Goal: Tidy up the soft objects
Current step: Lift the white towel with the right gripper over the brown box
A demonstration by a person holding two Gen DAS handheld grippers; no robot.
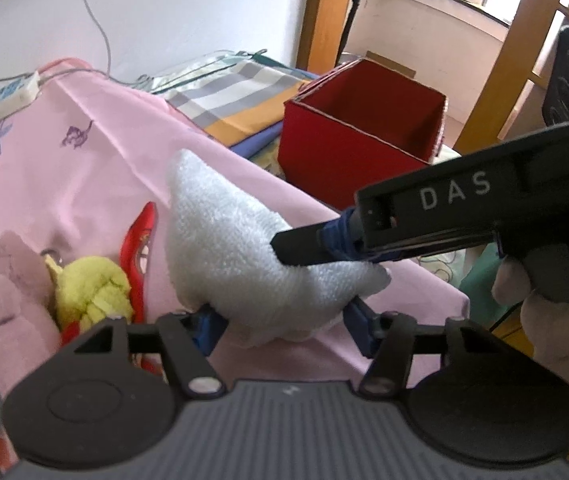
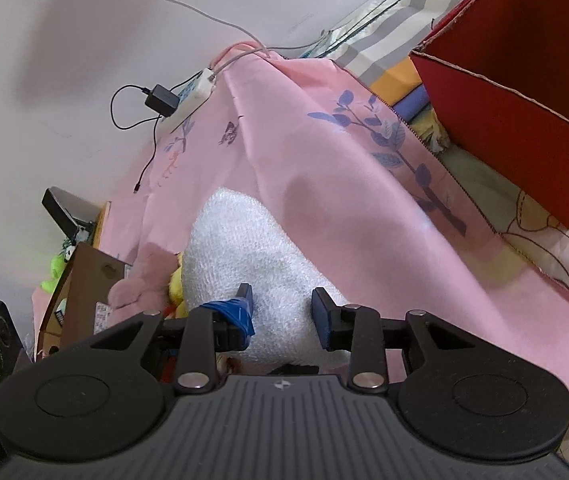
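Pink cloth (image 1: 96, 168) printed with little branches covers the work surface, a white wall behind it with a power strip (image 2: 192, 98) and black charger at the far edge, and off to the right a red box (image 1: 360, 136) stands open-topped on striped and patterned bedding. Centre stage is the white towel (image 1: 244, 248), a fluffy bunched mound sitting on the pink cloth, and both tools are on it. The left gripper (image 1: 280, 320) has its blue-tipped fingers spread wide, one on either side of the mound's near edge, pressed into the pile so the towel bulges up between them. The right gripper (image 2: 282, 312) comes in from the right side, its fingers (image 2: 322, 316) parted to a middling gap with towel filling the space between; the left wrist view shows a black finger (image 1: 300, 246) lying against the top of the mound, though whether it is actually pinching is hard to tell. Just left of the towel sit a yellow plush toy (image 1: 92, 292), a pink plush (image 1: 16, 292) and a red plastic piece (image 1: 140, 240), huddled close together.
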